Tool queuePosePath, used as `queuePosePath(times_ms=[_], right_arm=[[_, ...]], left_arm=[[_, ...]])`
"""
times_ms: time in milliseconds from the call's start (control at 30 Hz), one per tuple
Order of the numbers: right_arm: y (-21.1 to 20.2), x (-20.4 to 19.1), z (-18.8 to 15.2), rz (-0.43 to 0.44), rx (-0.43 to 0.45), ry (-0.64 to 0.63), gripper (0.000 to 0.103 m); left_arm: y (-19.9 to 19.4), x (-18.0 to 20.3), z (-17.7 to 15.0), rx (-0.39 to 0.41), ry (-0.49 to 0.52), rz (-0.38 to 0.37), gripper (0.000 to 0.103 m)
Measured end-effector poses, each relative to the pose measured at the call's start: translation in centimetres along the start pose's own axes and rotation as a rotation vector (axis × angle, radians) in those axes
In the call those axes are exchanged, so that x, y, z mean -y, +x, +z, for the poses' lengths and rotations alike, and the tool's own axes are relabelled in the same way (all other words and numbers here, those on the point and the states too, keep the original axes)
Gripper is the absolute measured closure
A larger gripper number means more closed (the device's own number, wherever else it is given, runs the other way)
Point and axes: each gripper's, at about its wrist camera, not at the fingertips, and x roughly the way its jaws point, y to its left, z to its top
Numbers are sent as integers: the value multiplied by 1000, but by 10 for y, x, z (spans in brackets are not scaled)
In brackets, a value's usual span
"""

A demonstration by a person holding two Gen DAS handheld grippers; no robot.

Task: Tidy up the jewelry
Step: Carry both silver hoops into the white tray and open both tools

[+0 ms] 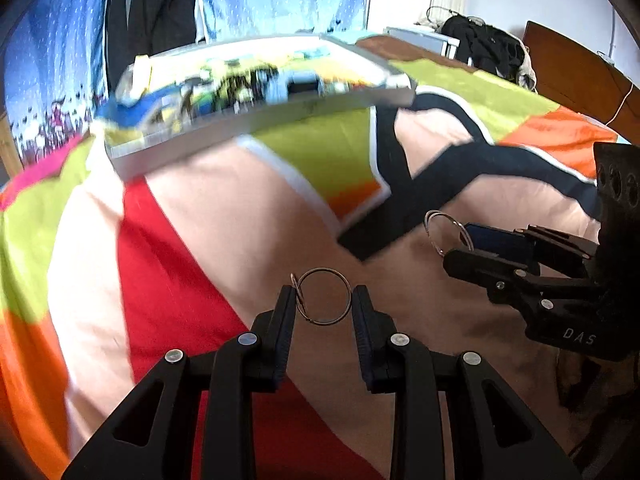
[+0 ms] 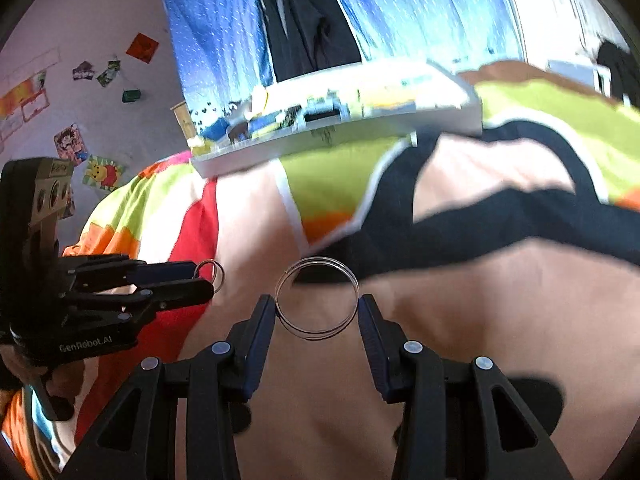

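1. Gripping a small bronze-coloured ring (image 1: 323,297) by its edges, the left gripper (image 1: 323,304) has its two fingers pressed against the ring's left and right sides, so the gap between them is only as wide as the ring. A second, smaller loop hangs at the ring's left edge against the left finger.
2. The same ring (image 2: 211,276) shows in the right wrist view, sticking out past the tips of the left gripper (image 2: 192,280), which enters from the left of that view.
3. The right gripper (image 2: 317,308) pinches a larger silver ring (image 2: 317,298) in the same way, one finger on each side; its wire looks doubled. The jaws stand a little wider than the left pair, set by the ring's width.
4. In the left wrist view the right gripper (image 1: 460,246) comes in from the right with the silver ring (image 1: 446,232) at its tip.
5. Both rings are lifted above a colourful bedspread (image 1: 200,240) with red, pink, lime, orange and black patches.
6. Farther back on the bedspread lies a flat grey tray (image 1: 256,120) holding blurred, multicoloured items; what they are cannot be told.
7. Behind the bed hang a blue curtain (image 2: 216,40) and a dark jacket (image 2: 308,24).
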Motion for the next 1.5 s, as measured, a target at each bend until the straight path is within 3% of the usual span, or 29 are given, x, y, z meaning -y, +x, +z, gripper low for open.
queuePosePath(times_ms=[333, 500, 633, 1067, 1500], right_arm=[[15, 24, 111, -41, 116, -77, 62], [44, 53, 157, -82, 122, 7, 62], [69, 79, 171, -124, 94, 74, 62], [108, 103, 172, -202, 34, 43, 62], [111, 97, 169, -241, 21, 1, 60]], left_arm=[[-7, -38, 108, 148, 3, 24, 79], [17, -61, 152, 225, -87, 56, 79], [44, -79, 176, 232, -169, 39, 79], [90, -98, 176, 153, -219, 15, 78], [85, -99, 171, 170, -233, 30, 78]])
